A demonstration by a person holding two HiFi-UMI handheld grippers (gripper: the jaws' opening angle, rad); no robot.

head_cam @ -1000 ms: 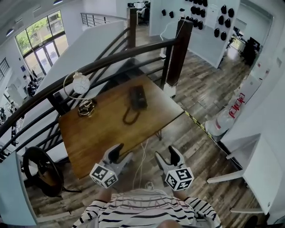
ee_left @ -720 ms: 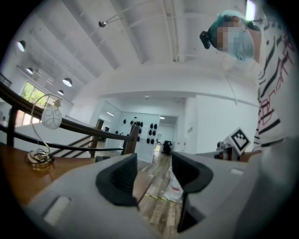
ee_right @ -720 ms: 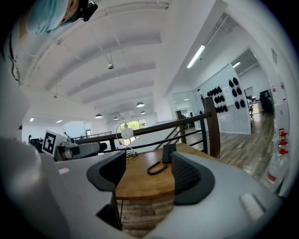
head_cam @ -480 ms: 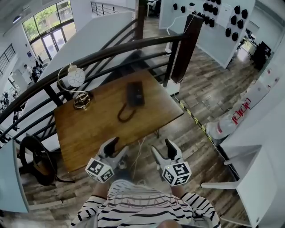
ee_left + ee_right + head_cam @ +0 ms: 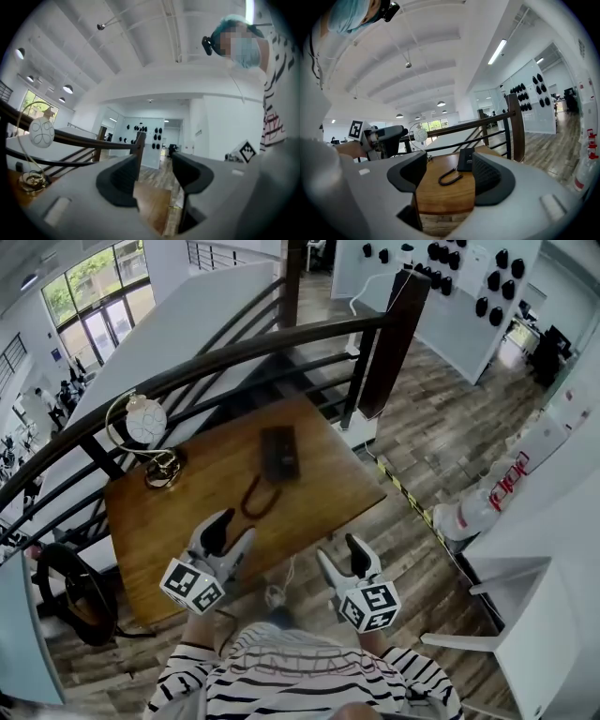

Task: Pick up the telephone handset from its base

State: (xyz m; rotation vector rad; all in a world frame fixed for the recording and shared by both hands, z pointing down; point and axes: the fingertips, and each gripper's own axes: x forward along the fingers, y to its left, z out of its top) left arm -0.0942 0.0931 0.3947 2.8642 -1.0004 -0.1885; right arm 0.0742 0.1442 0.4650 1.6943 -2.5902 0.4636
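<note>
1. My left gripper (image 5: 232, 531) has its jaws spread with nothing between them. It hangs over the near edge of the wooden table (image 5: 187, 521).
2. My right gripper (image 5: 342, 556) is also spread and empty. It is off the table edge, above the plank floor (image 5: 422, 427).
3. The black telephone (image 5: 278, 454) lies flat on the table's far half, well apart from both grippers. Its coiled cord (image 5: 253, 500) loops toward me.
4. I can't separate the handset from the base.
5. A globe lamp (image 5: 145, 419) stands at the table's left corner.
6. A white cylinder (image 5: 483, 498) carries red lettering, too small to read.
</note>
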